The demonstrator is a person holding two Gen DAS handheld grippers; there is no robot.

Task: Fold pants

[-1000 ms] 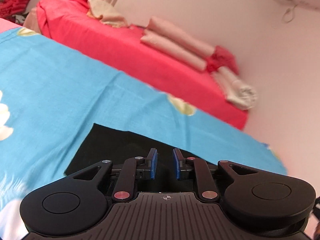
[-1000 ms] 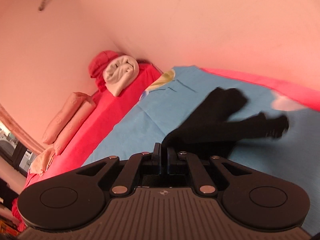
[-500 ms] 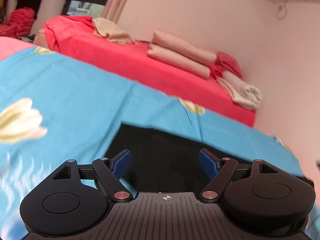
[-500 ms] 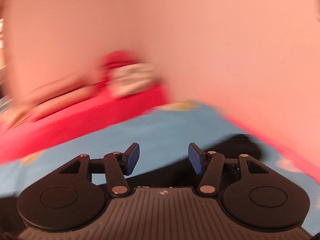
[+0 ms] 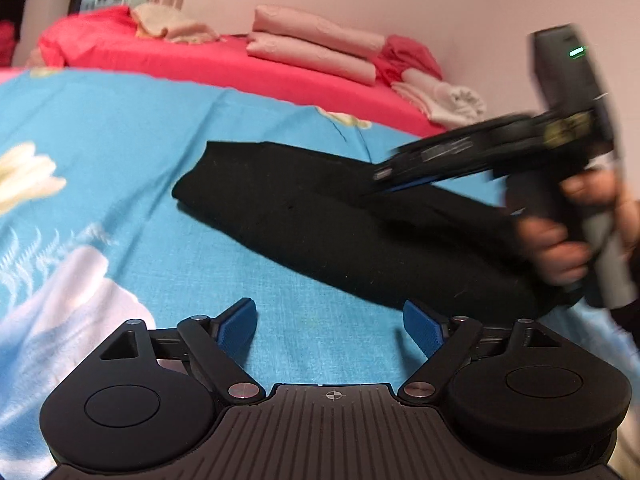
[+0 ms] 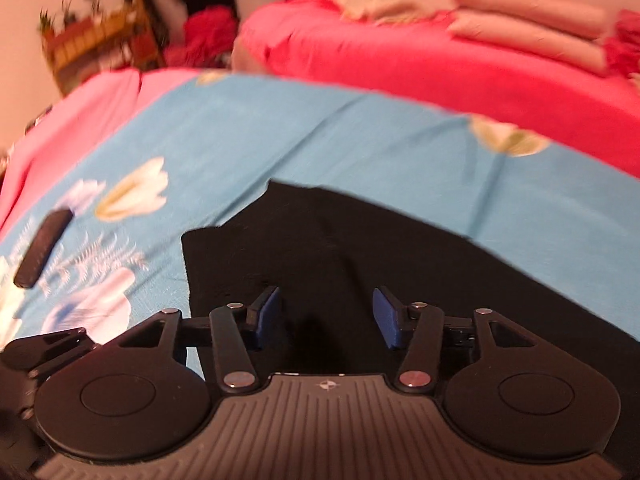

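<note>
— Biggest first? Blue flowered bedsheet (image 5: pixel 120 128) spread across the bed, red bed (image 5: pixel 240 68) behind with rolled pink bedding (image 5: pixel 316 46).

— And the black pants (image 5: pixel 340 224)? Folded into a long strip on the sheet, lying slantwise.

— Right gripper (image 6: pixel 326 318)? Low over the pants, fingers (image 6: pixel 386 318) apart but closing, cloth beneath, nothing pinched.

— Left gripper (image 5: pixel 330 326)? Fingers (image 5: pixel 238 326) spread wide over bare sheet, just beside the pants' near edge.

Black pants (image 5: pixel 340 224) lie on my turquoise bedsheet (image 5: pixel 120 140), printed with white and cream tulips. At 12 o'clock, a red bed (image 5: pixel 240 68) carries pale pink pillows (image 5: pixel 320 46). My grippers are black with blue pads (image 5: pixel 236 326).
</note>
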